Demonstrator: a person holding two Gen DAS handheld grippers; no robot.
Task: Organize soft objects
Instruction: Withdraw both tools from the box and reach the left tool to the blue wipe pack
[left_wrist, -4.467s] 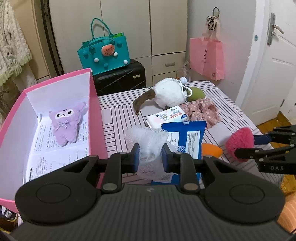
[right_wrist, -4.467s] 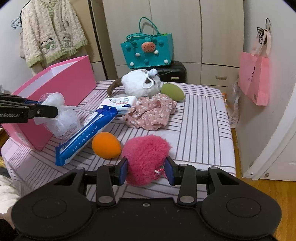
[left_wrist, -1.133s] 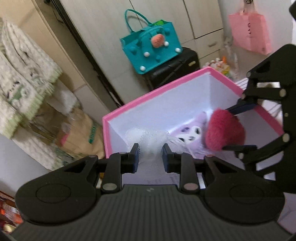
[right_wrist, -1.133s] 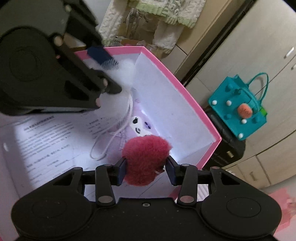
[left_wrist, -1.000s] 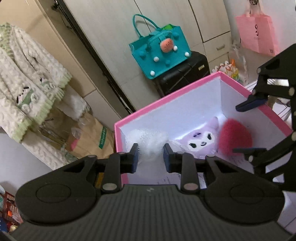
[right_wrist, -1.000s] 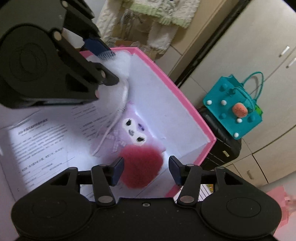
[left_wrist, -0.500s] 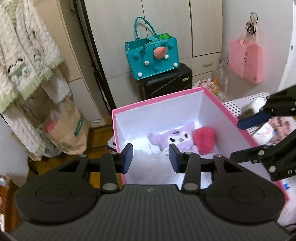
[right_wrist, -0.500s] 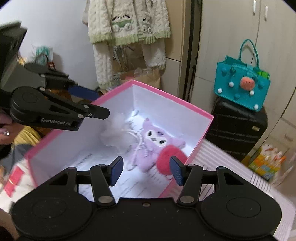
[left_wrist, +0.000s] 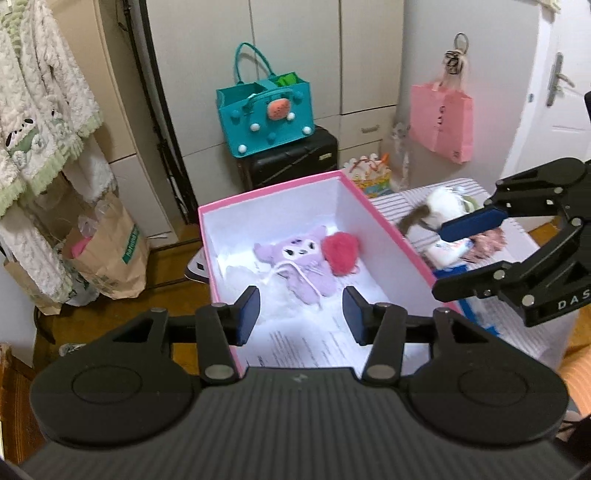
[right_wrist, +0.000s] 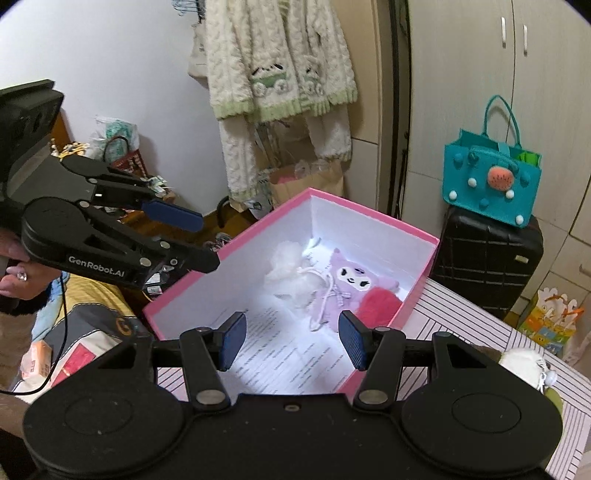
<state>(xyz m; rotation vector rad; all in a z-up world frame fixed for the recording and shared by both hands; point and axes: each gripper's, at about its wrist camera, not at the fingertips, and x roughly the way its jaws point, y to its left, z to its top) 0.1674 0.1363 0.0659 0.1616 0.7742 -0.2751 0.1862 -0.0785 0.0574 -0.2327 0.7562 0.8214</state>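
Now my left gripper (left_wrist: 300, 314), its jaws just widened, and my right gripper (right_wrist: 291, 339) both gape empty at lower centre over the pink box (right_wrist: 373, 214) holding the red pompom (left_wrist: 340, 253).

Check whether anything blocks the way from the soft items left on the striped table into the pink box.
Nothing visible does. The pink cardboard box is open-topped, with bare floor beside the purple plush doll, red fluffy pompom and white mesh puff. The white plush toy waits on the striped table beside it.

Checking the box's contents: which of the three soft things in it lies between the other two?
The purple plush: the white puff lies on one side of it and the red pompom on the other, in the pink box.
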